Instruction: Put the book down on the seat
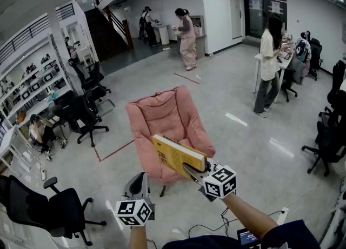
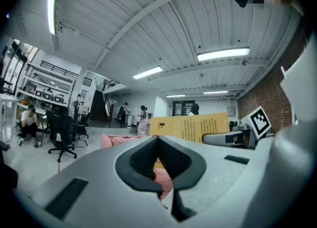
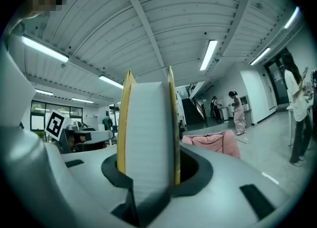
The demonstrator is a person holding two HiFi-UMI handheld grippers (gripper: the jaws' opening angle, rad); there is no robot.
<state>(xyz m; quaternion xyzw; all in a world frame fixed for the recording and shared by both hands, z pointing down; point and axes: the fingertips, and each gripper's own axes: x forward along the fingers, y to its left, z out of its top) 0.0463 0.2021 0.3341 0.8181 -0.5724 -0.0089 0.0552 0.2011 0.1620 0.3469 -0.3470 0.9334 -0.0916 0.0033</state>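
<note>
Yellow book, carried, not yet on the pink seat.
Head view: book (image 1: pixel 178 155) in the air before the seat (image 1: pixel 162 117), in the right claw (image 1: pixel 190 170); left claw (image 1: pixel 139 184) beside it. Left gripper view: jaws together, empty. Right gripper view: jaws clamped across both covers at one edge. Likely light, fairly stiff, covers slick; best held across the closed block.

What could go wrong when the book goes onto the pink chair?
The right tool pinches the book by one end only, with most of it sticking out, so it might tilt or slip loose. The pink chair looks soft and scooped, so a book let go near its front edge could slide onto the floor.
</note>
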